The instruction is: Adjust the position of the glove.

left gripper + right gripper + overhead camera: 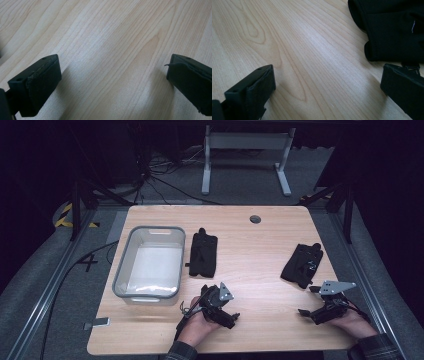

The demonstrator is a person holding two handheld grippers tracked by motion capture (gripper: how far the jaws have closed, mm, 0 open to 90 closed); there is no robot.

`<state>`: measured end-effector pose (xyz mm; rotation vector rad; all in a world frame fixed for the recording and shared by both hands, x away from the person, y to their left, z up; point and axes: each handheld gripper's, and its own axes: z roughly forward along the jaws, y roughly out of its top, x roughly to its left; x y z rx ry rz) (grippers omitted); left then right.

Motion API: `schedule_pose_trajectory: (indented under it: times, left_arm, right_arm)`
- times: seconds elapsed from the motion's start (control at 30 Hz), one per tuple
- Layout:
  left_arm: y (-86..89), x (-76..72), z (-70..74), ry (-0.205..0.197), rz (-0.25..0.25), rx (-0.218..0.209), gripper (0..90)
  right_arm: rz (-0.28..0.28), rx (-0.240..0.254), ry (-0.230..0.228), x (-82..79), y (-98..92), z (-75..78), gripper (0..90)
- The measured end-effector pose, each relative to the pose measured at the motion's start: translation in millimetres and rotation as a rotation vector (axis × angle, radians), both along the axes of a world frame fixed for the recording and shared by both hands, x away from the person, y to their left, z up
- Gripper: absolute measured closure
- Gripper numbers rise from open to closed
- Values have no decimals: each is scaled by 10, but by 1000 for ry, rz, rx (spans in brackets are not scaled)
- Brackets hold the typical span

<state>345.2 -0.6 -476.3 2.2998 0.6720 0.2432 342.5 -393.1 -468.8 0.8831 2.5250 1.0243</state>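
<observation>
Two black fabric items lie on the wooden table [260, 245]. One, folded flat [203, 252], lies beside a bin at centre left. The other, crumpled [302, 265], is at the right, and its hemmed edge [392, 32] fills the upper right of the right gripper view. My left gripper [220, 306] rests low near the front edge, just in front of the folded item. It is open, with bare wood between its fingers [113, 82]. My right gripper [308, 300] sits just in front of the crumpled item. It is open too, with nothing between its fingers [328, 87].
A clear grey-rimmed plastic bin [120, 270] stands at the table's left. A round cable hole [255, 219] sits near the far edge. Beyond the table are a grey stand frame [245, 142] and floor cables [165, 180]. Dark stands flank both sides.
</observation>
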Motion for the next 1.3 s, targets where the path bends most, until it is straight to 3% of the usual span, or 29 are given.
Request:
schedule_pose_trajectory:
  times: [0.2,0.43,0.7,0.83,0.97,1.3]
  left_arm:
    - [0,0,0,0,0,-1,0]
    - [0,0,0,0,0,-1,0]
    - [0,0,0,0,0,0,0]
    - [0,0,0,-1,0,0,0]
    - [0,0,0,-1,0,0,0]
    - [1,4,1,-1,0,2,0]
  right_arm:
    - [8,0,0,-8,1,8,33]
    - [15,-15,13,-9,-5,116,348]
    - [1,41,-31,82,-53,297,708]
    - [-14,59,-7,190,-69,316,840]
    - [-2,62,-2,257,-66,327,897]
    - [14,72,0,470,-20,334,900]
